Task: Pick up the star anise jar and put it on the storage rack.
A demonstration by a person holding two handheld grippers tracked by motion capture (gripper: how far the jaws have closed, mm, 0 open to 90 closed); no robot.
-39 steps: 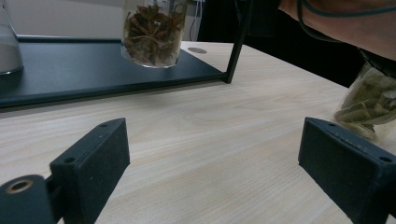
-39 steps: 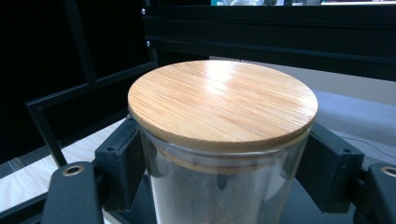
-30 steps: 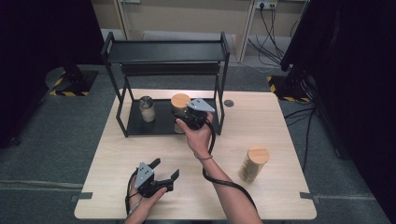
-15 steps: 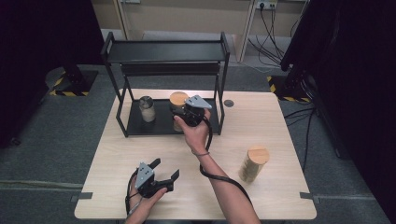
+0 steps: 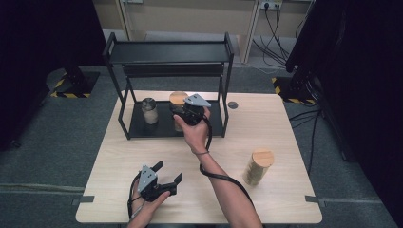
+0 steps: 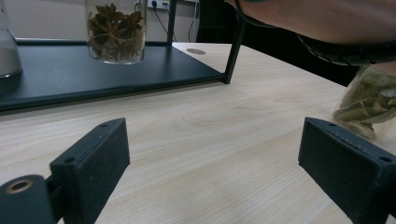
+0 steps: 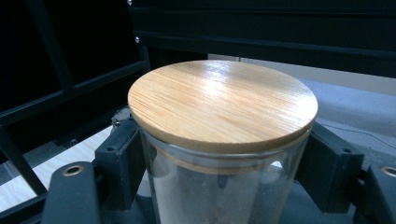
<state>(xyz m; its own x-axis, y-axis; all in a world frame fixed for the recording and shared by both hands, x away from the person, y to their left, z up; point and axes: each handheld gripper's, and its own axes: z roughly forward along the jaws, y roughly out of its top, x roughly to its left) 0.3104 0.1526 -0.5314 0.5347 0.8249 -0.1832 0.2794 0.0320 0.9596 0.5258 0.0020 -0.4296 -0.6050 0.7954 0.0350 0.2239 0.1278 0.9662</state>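
Note:
A glass jar with a round wooden lid (image 7: 222,103) sits between my right gripper's (image 7: 219,158) jaws, and both pads press on its glass sides. From above, that jar (image 5: 178,99) is at the lower shelf of the black rack (image 5: 168,52), with my right gripper (image 5: 180,113) shut on it from the front. Seen from the left gripper view, this jar (image 6: 116,30) holds star anise and its base rests on the shelf. My left gripper (image 5: 169,171) lies near the table's front edge, open (image 6: 210,158) with nothing between its jaws.
A smaller jar with a metal lid (image 5: 149,110) stands on the lower shelf to the left. A tall wooden-lidded jar of dried leaves (image 5: 259,166) stands on the wooden table (image 5: 285,123) at the right. The person's forearm crosses the table's middle. The rack's top shelf overhangs the jars.
The right gripper has carried the wooden-lidded jar slightly farther back and left into the rack's lower shelf. The left gripper has stayed put.

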